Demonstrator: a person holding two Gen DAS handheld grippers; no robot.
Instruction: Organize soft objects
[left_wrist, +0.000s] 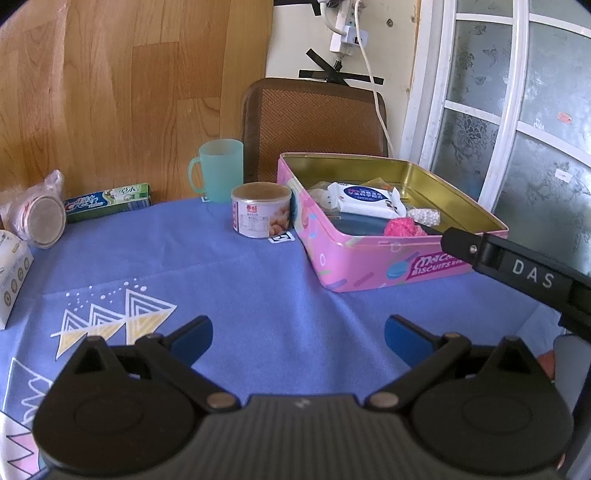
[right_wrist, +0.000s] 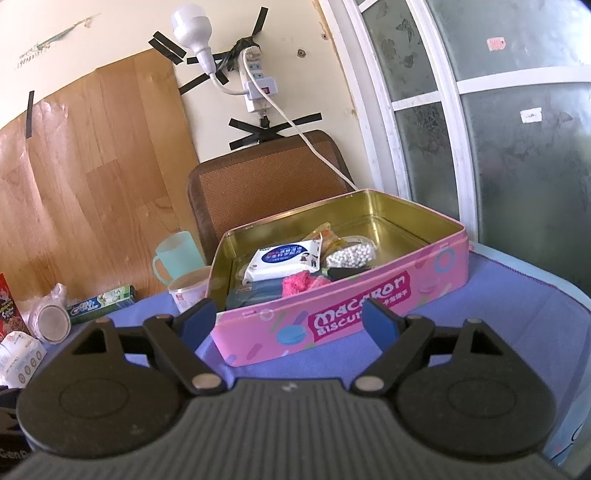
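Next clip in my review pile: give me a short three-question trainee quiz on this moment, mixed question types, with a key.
1. True or false: the left gripper holds the pink fluffy item.
2. Multiple choice: where does the wet wipes pack lie? A) on the blue tablecloth B) inside the pink tin C) in the green cup
3. Fill in: the food can stands just to the ____ of the tin in the left wrist view.

Key: 1 false, both the left and the right gripper are open and empty; 2 B; 3 left.
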